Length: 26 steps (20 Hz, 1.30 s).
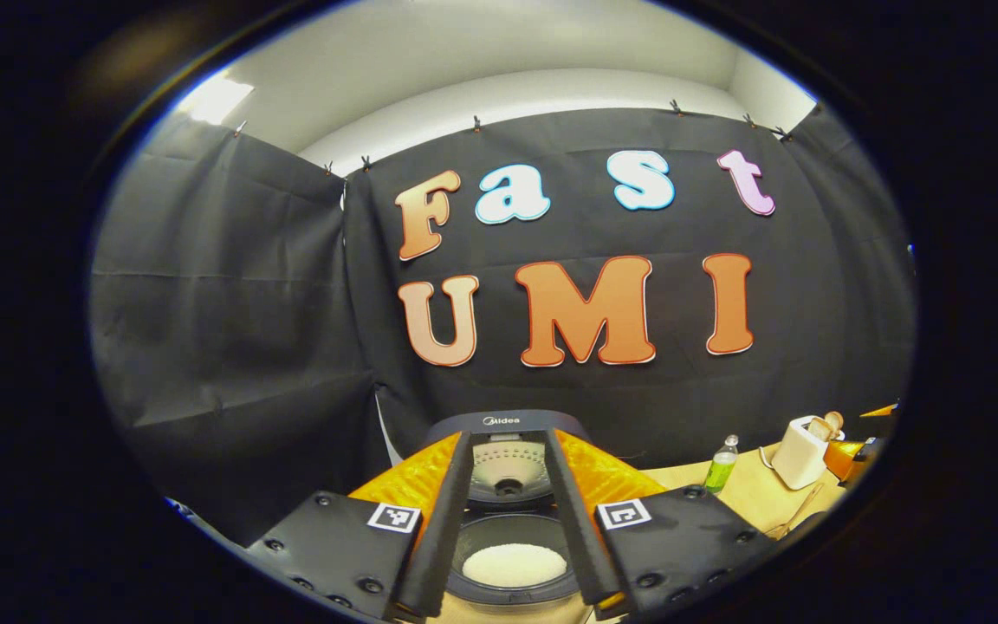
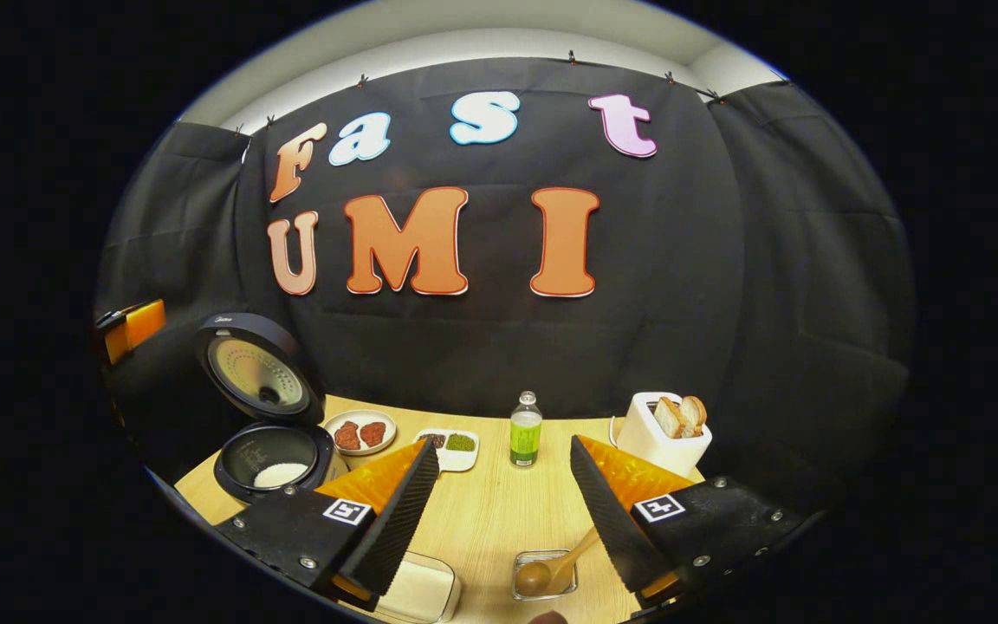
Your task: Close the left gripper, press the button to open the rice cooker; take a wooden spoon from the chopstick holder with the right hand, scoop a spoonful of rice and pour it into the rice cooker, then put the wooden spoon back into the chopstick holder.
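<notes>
Pale wood-grain table (image 2: 499,511), matt; rice cooker (image 2: 269,451) glossy plastic.

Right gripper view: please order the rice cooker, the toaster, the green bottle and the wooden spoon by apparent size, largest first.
1. rice cooker, lid open
2. toaster
3. green bottle and wooden spoon: they look about alike, and the spoon lies nearer the camera, partly hidden, so I leave them unranked.

Both fisheye views are evenly lit from overhead; a bright ceiling light (image 1: 215,100) glares at ten o'clock in the left gripper view; straight edges bow strongly toward the rims; the bench (image 2: 499,511) is warm and sharp with faint shadows; the black cloth wall (image 2: 724,303) stays dim; the near corners darken and blur.
</notes>
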Each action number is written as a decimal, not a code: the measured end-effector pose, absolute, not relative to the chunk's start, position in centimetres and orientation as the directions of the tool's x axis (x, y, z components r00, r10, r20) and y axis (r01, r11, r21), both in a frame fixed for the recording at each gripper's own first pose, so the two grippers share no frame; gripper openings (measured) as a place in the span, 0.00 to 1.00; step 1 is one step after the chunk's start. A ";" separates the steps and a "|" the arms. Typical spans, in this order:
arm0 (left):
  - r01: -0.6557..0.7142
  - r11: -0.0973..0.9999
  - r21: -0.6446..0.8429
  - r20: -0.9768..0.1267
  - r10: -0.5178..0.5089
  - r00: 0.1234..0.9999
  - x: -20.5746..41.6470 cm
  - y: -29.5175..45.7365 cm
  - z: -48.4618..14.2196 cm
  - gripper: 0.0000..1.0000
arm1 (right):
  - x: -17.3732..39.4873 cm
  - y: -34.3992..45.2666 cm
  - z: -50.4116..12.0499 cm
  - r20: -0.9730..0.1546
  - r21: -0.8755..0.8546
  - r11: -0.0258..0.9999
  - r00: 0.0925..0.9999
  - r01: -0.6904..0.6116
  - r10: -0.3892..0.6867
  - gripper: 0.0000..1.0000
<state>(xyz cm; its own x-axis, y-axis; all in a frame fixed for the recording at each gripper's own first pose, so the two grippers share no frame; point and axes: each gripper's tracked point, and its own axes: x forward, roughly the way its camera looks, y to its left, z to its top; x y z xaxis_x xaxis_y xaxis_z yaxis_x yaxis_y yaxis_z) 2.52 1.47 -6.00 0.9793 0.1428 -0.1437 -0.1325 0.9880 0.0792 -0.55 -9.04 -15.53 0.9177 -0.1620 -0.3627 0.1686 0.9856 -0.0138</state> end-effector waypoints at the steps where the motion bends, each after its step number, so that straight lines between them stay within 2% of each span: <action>1: -0.129 0.987 0.095 -0.130 0.140 0.982 2.4 1.2 -5.7 0.65 | -0.6 -9.2 -15.6 -0.363 -0.011 0.985 0.917 0.172 -0.164 0.95; 4: -0.111 0.988 0.104 -0.089 0.120 0.989 2.0 -0.1 -5.0 0.82 | -0.9 -10.1 -16.1 -0.365 -0.001 0.982 0.914 0.188 -0.176 0.95; 9: -0.093 0.989 0.118 -0.047 0.099 0.994 1.4 -1.5 -4.5 0.90 | -1.9 -12.0 -17.3 -0.377 0.002 0.975 0.903 0.223 -0.206 0.95; 15: -0.123 0.983 0.138 -0.023 0.127 0.992 0.6 -2.3 -4.3 1.00 | -3.1 -14.4 -19.2 -0.409 -0.003 0.966 0.881 0.257 -0.236 0.95; 20: -0.140 0.980 0.139 -0.003 0.142 0.990 0.0 -3.0 -4.7 1.00 | -4.2 -16.5 -21.9 -0.458 -0.005 0.964 0.856 0.267 -0.240 0.95; 21: -0.141 0.979 0.148 0.013 0.140 0.990 -0.1 -3.3 -4.6 0.94 | -4.2 -16.9 -22.6 -0.471 0.000 0.963 0.850 0.268 -0.237 0.95; 26: -0.158 0.974 0.160 0.038 0.154 0.987 -1.0 -4.4 -4.6 1.00 | -4.2 -18.0 -29.0 -0.588 0.050 0.961 0.786 0.270 -0.190 0.95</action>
